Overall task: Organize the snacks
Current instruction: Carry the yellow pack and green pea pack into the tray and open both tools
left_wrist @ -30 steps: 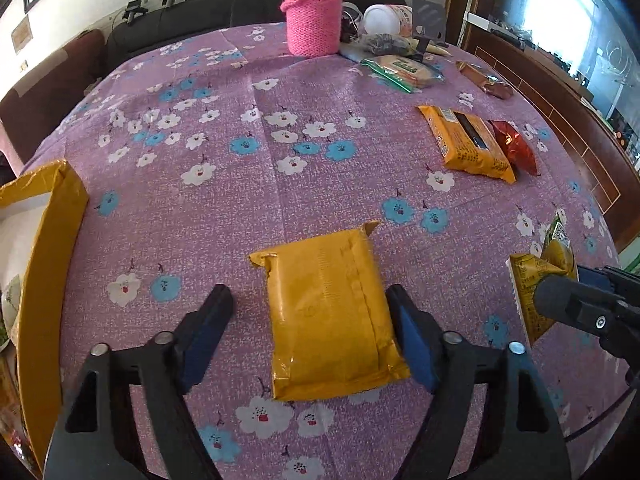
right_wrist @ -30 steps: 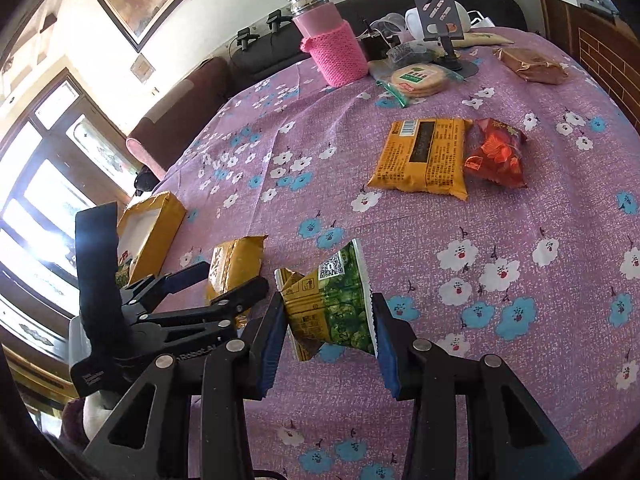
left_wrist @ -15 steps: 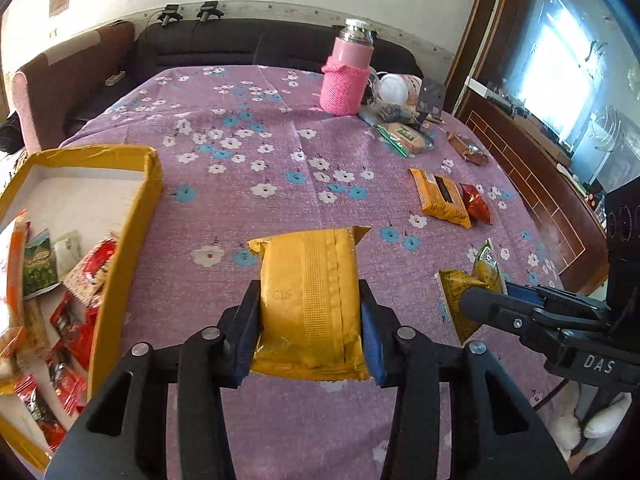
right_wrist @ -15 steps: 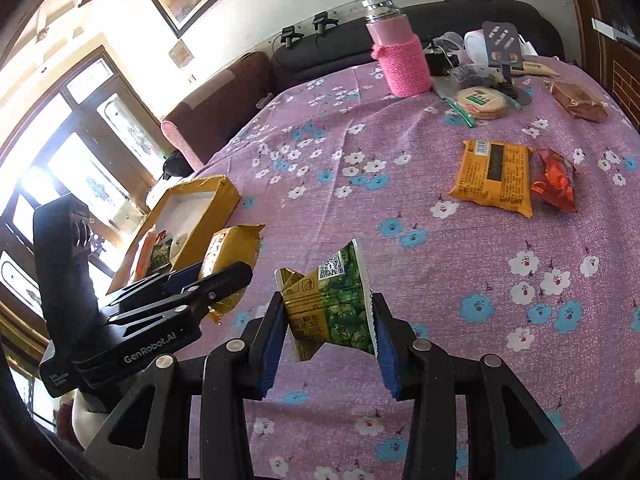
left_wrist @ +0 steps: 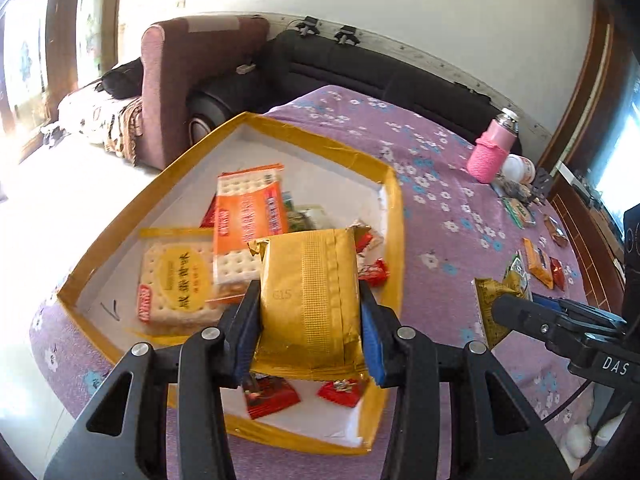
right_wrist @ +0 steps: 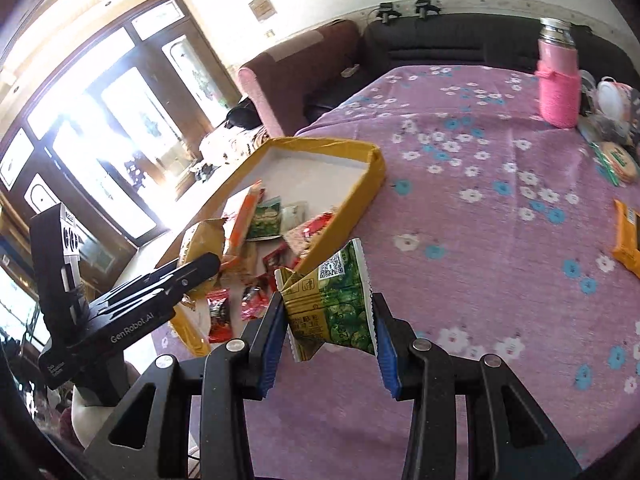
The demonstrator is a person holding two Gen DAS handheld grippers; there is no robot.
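Note:
My left gripper [left_wrist: 310, 328] is shut on a yellow foil snack pack [left_wrist: 308, 300] and holds it over the near corner of a yellow-rimmed box [left_wrist: 394, 216] with a white floor. Several snacks lie inside, among them an orange cracker pack [left_wrist: 248, 216] and a yellow cracker pack [left_wrist: 176, 280]. My right gripper [right_wrist: 326, 332] is shut on a green and yellow snack bag [right_wrist: 332, 300], lifted above the purple cloth just right of the box [right_wrist: 364, 192]. The left gripper [right_wrist: 192, 272] with its yellow pack [right_wrist: 200, 240] also shows over the box in the right wrist view.
A purple flowered tablecloth [right_wrist: 500, 240] covers the table. A pink-sleeved bottle [right_wrist: 558, 80] stands at the far side with small items beside it. An orange snack pack [left_wrist: 538, 262] and a red one [left_wrist: 558, 274] lie on the cloth. Sofas stand behind the table.
The left gripper closed on the yellow pack, lifted it and carried it left over the box. The right gripper carried the green bag left toward the box.

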